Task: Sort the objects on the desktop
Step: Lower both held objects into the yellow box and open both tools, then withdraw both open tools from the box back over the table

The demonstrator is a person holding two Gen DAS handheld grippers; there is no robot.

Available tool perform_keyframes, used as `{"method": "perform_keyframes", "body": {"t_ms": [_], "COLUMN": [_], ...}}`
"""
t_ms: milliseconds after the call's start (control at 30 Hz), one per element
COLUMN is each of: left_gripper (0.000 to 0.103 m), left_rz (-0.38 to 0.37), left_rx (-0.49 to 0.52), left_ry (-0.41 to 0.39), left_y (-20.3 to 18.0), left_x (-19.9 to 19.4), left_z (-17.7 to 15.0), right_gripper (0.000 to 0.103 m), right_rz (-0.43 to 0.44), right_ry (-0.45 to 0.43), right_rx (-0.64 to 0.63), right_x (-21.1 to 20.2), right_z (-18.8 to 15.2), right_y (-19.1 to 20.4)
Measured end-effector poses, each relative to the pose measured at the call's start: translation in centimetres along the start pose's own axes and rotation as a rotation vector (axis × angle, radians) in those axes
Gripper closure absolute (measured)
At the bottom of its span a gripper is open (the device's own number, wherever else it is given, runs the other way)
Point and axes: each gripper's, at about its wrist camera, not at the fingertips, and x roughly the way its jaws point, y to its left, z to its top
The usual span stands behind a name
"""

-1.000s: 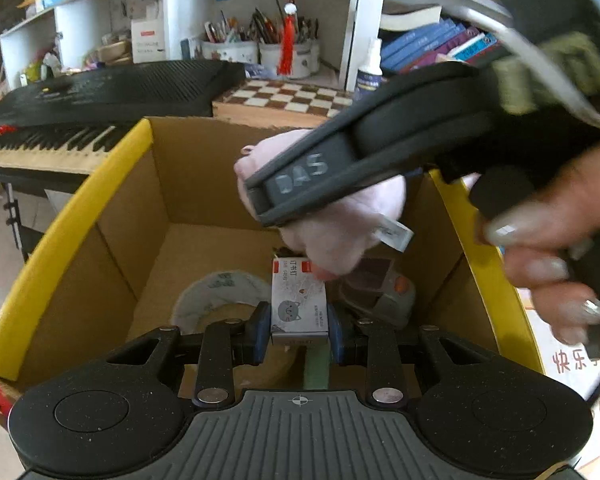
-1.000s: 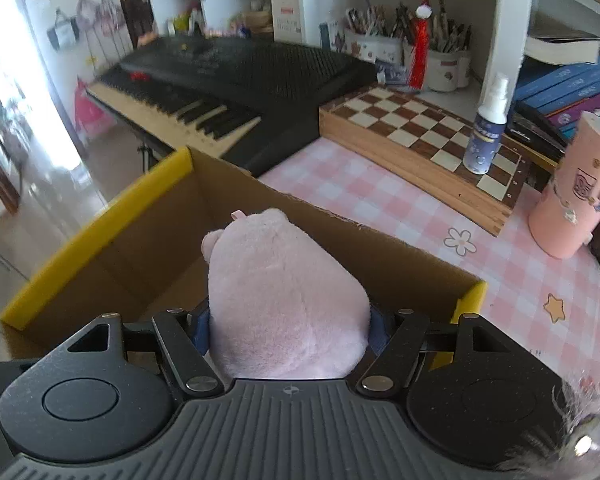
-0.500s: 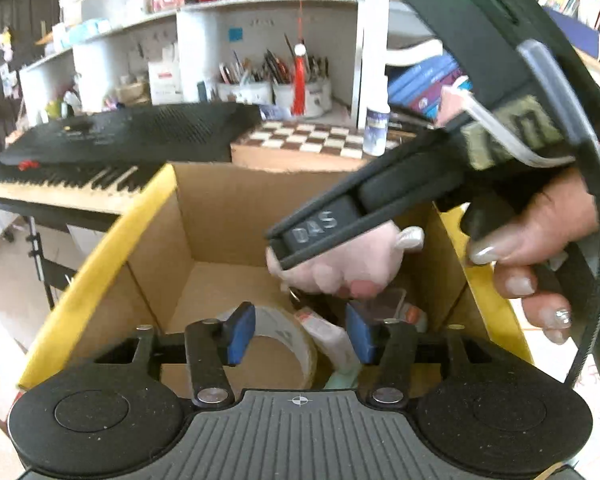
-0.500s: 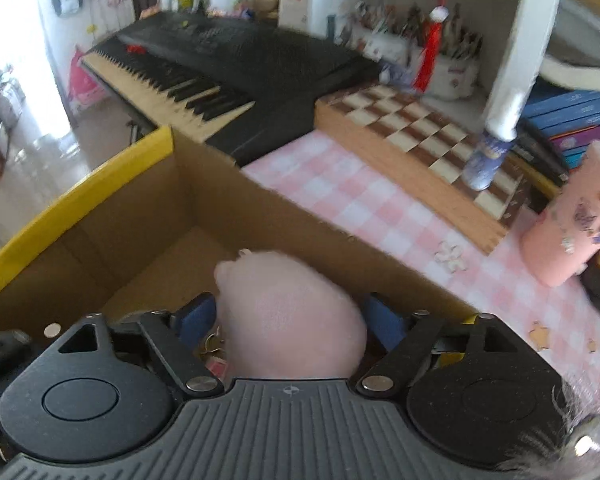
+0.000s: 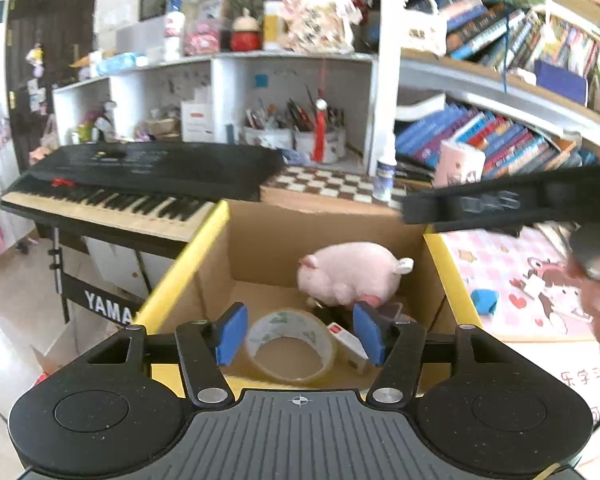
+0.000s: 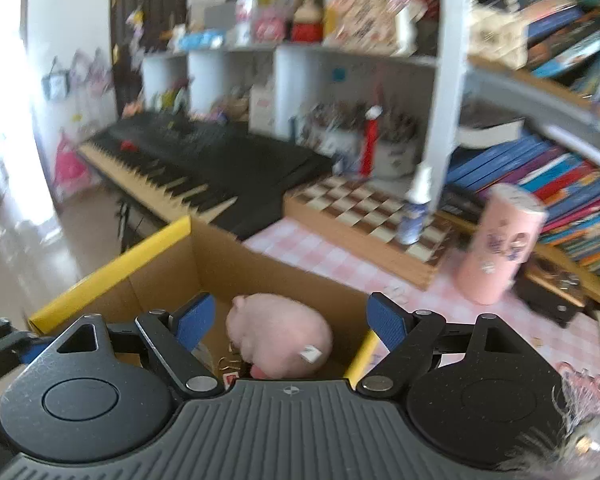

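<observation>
The left gripper (image 5: pixel 298 334) hangs above the near rim of a brown cardboard box with yellow-taped top edges (image 5: pixel 188 264); its blue-padded jaws are opening and grip nothing. Only the left wrist view looks down to the box floor, where a roll of clear packing tape (image 5: pixel 290 346) stands on edge beside a small white carton with a red end (image 5: pixel 346 344). A pink plush pig toy (image 5: pixel 350 274) lies on the clutter toward the box's far right corner. That view also catches the right tool's black finger passing across the upper right, with the person's hand (image 5: pixel 598 304) below it.

The right gripper (image 6: pixel 288 322) has its jaws spread wide and empty, with the pig (image 6: pixel 278 334) lying loose in the box below them. This blurred view alone shows the pig's white sewn tag (image 6: pixel 310 354), and the pink-checked tablecloth (image 6: pixel 320 256) behind the box with a pink cylindrical tin (image 6: pixel 500 248) standing near a wooden chessboard (image 6: pixel 364 212).
</observation>
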Motion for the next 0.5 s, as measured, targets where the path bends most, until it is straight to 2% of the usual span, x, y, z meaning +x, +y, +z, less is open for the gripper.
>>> {"method": "perform_keyframes", "body": {"t_ms": [300,500], "left_gripper": [0.038,0.038], "left_rz": [0.052,0.051], "left_rx": [-0.058,-0.092], "left_ry": [-0.080,-0.073], "left_y": [2.6,3.8], "left_x": [-4.1,-6.2], "left_z": [-0.8,-2.2], "right_gripper": [0.020,0.021], "right_rz": [-0.196,-0.236], "right_ry": [-0.143,-0.196], "right_rx": [0.140,0.286], "right_x": [-7.0,-11.1], "right_z": [-4.1,-7.7], "right_y": [-1.2,-1.6]}}
